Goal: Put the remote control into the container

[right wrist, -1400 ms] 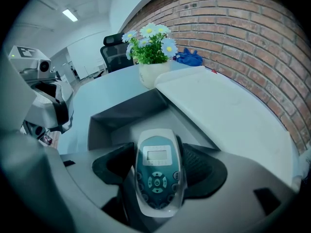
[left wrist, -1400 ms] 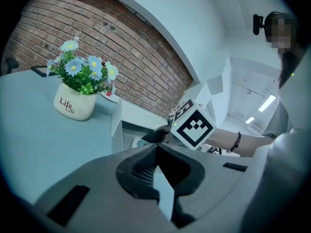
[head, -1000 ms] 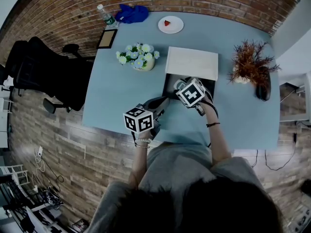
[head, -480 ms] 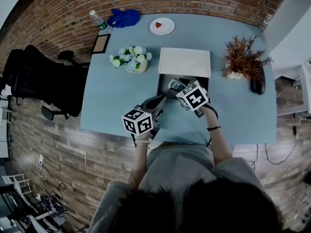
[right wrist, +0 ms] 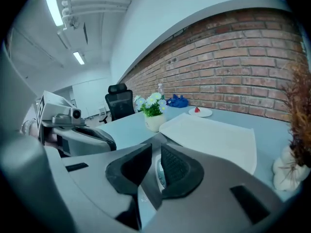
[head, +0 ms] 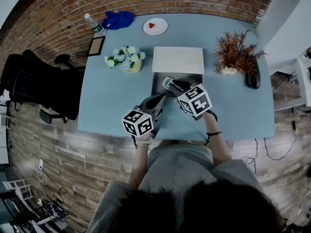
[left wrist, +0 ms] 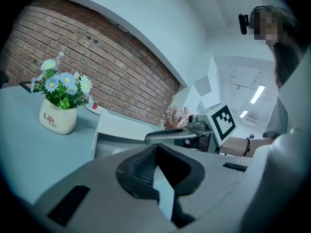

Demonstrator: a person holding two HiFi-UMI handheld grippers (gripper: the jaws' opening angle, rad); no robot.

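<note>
Only the head view takes in the whole blue table (head: 102, 96): an office chair (head: 29, 81) off its left edge, then a water bottle (head: 91, 23), a picture frame (head: 95, 46), a blue cloth (head: 118, 19), a pot of flowers (head: 125, 59), a plate (head: 155, 26), a white lid (head: 178, 60) lying flat behind the dark container (head: 194, 79), and a dried plant (head: 235, 52) at the right.

The left gripper (head: 160, 100) hovers over the near edge of the table, left of the container. Its own view shows its pads pressed together at the tips with nothing between them, and also the other gripper from the side.

The right gripper (head: 167, 83) reaches over the container's open mouth and covers what lies there in the head view. Only the right gripper view shows the remote control (right wrist: 158, 174), a pale sliver with buttons in the narrow gap between the closing jaws. It sits against the right-hand pad (right wrist: 177, 171), and a grey strip separates it from the left-hand one, so it is not pinched.
</note>
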